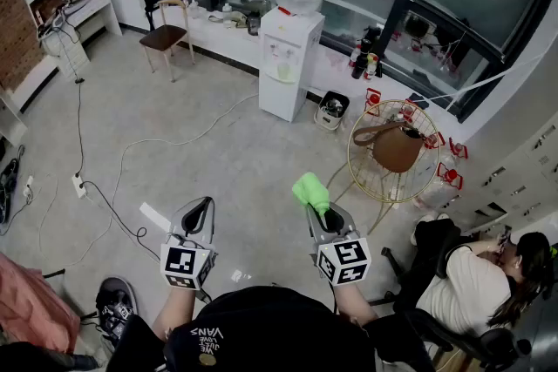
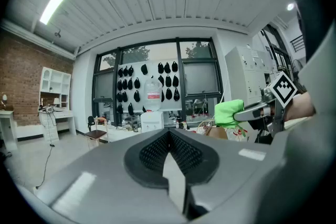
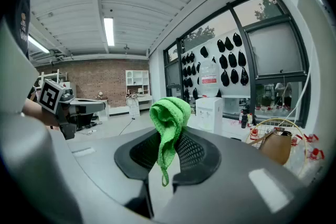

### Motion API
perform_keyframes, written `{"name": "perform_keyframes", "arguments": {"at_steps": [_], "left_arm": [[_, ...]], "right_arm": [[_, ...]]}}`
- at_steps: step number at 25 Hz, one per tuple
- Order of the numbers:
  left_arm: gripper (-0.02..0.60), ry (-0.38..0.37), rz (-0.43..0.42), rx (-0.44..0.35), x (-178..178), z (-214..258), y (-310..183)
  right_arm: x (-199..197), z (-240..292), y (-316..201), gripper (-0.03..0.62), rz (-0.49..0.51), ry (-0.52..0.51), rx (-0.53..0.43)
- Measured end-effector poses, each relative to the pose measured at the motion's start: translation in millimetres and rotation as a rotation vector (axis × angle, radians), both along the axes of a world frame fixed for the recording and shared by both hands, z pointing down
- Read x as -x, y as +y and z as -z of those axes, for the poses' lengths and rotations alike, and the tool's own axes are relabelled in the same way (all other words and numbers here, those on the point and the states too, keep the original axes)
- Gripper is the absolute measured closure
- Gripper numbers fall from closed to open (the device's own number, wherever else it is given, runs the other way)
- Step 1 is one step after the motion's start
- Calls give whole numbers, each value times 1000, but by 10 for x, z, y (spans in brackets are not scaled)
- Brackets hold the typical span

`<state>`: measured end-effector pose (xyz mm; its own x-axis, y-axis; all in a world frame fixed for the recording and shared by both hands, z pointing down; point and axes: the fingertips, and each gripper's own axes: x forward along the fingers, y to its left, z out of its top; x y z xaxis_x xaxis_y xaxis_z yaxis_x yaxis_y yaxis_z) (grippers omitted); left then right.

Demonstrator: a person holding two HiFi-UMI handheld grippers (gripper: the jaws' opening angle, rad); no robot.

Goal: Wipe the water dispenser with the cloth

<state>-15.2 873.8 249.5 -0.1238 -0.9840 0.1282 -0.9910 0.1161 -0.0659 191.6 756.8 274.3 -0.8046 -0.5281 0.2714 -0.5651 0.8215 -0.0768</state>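
The white water dispenser [image 1: 289,61] with a big bottle on top stands far ahead by the window wall; it also shows small in the left gripper view as the dispenser [image 2: 152,119] and in the right gripper view as the dispenser [image 3: 209,113]. My right gripper [image 1: 319,206] is shut on a bright green cloth [image 1: 310,190], which bunches above the jaws and hangs down between them as the cloth [image 3: 169,126]. My left gripper [image 1: 200,205] is shut with nothing in it, jaws touching at the tip [image 2: 168,132]. Both are held low, well short of the dispenser.
A round wire table [image 1: 394,152] with a brown bag stands right of the path. A small bin [image 1: 331,110] sits beside the dispenser. A wooden chair [image 1: 167,35] is at the back left, cables [image 1: 105,196] run over the floor, and a seated person [image 1: 475,279] is at the right.
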Motion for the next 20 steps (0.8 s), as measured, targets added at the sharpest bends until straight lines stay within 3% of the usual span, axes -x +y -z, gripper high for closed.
{"name": "perform_keyframes", "arguments": {"at_steps": [13,20], "left_arm": [[578,36,12,15,11,-239,-368],[578,29,-21,29,390,-417,-1219]], "right_arm": [[93,-68,-486,514,9,-76,40],[475,-111,-1301,514,-12,-83,29]]}}
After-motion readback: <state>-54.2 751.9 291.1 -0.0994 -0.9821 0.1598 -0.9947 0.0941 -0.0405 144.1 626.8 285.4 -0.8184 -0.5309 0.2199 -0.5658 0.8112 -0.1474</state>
